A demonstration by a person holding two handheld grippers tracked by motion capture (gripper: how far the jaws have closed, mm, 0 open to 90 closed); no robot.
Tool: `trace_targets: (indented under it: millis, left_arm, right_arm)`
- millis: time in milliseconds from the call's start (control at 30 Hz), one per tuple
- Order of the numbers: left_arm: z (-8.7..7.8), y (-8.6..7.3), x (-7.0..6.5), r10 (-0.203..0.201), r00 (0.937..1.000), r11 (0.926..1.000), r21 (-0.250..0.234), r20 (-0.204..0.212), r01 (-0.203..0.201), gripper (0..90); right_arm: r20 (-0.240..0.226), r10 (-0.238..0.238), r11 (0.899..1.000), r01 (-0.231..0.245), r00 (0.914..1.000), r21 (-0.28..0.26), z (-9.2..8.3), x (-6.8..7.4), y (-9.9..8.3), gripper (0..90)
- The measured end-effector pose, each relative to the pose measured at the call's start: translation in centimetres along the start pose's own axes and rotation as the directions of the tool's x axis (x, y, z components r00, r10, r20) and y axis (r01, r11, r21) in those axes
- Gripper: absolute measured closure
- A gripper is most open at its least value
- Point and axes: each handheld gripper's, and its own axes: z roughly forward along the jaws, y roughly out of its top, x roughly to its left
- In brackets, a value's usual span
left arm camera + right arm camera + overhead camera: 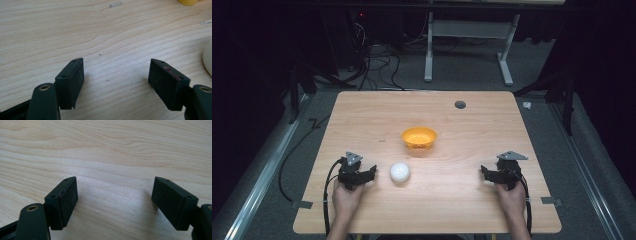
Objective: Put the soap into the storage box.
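An orange bowl [419, 137] stands upright near the middle of the wooden table [472, 125]. A white ball [400, 172] lies in front of it, slightly left. My left gripper [366, 174] rests low on the table just left of the ball, open, jaws apart with bare wood between them [116, 71]. The ball's white edge [208, 61] shows at the right border of the left gripper view, and the bowl's yellow base [187, 2] at its top. My right gripper [487, 172] sits near the table's right side, open over bare wood [115, 192].
A dark round hole [460, 104] sits near the table's far edge. Pieces of tape [302, 204] mark the near corners. Cables and a grey stand [472, 35] lie on the floor beyond the table. A hand holds each gripper from the near edge.
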Motion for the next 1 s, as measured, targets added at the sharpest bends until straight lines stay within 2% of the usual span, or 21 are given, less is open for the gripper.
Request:
trace_targets:
  millis: [1000]
  left_arm:
    - [0.02, 0.03, -0.05, -0.005, 1.0000, 1.0000, 0.002, -0.002, 0.005, 29.0]
  right_arm:
    - [0.001, -0.005, 1.000, 0.005, 1.0000, -0.001, -0.01, -0.05, -0.02, 21.8]
